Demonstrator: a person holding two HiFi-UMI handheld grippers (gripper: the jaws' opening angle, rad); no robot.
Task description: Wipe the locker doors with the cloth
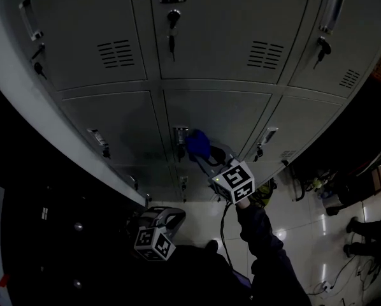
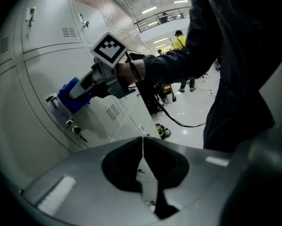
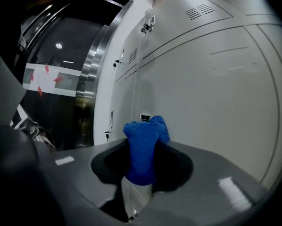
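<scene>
A blue cloth [image 1: 197,143] is pressed against a lower grey locker door [image 1: 225,116], right beside its handle [image 1: 179,134]. My right gripper [image 1: 208,155] is shut on the cloth, and its marker cube [image 1: 236,182] faces the head camera. In the right gripper view the blue cloth [image 3: 142,147] bulges out between the jaws, with the pale locker door [image 3: 216,102] close on the right. My left gripper [image 1: 165,217] hangs low and away from the lockers, jaws shut with nothing in them. In its own view the left gripper [image 2: 142,142] looks across at the cloth [image 2: 72,95].
Two rows of grey lockers fill the head view, with keys hanging in locks [image 1: 172,19] and vent slots [image 1: 116,53]. A dark glass door [image 3: 61,79] stands left of the lockers. Cables and bags [image 1: 305,183] lie on the glossy white floor. People stand far off [image 2: 179,39].
</scene>
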